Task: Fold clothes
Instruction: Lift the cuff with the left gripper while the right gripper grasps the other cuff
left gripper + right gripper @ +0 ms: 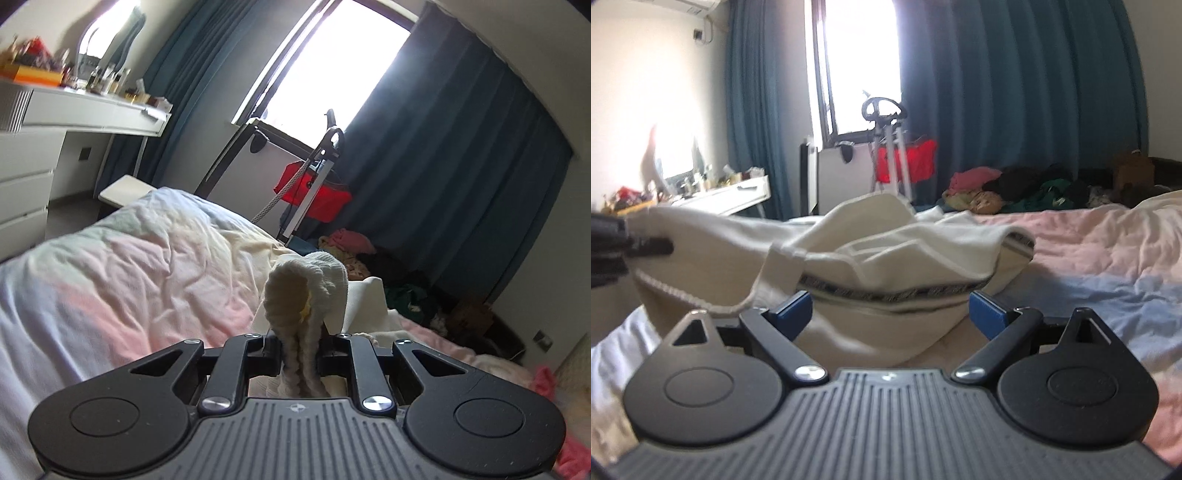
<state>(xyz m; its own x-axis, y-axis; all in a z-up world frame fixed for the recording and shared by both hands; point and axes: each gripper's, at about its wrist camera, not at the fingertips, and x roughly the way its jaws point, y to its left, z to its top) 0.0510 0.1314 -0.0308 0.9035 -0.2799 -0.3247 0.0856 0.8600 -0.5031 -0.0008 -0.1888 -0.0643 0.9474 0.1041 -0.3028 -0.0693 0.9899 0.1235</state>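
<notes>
Cream garment point(886, 236) on bed point(1089, 236): left hand-held gripper point(300, 354) clamps ribbed edge; right hand-held gripper point(890, 310) spread wide.

- Woven band point(886, 291) along the cream garment point(886, 236): dark strip with pale marks that may be lettering, too blurred to read.
- No other text, label, brand, number or sign can be read in either view.
</notes>
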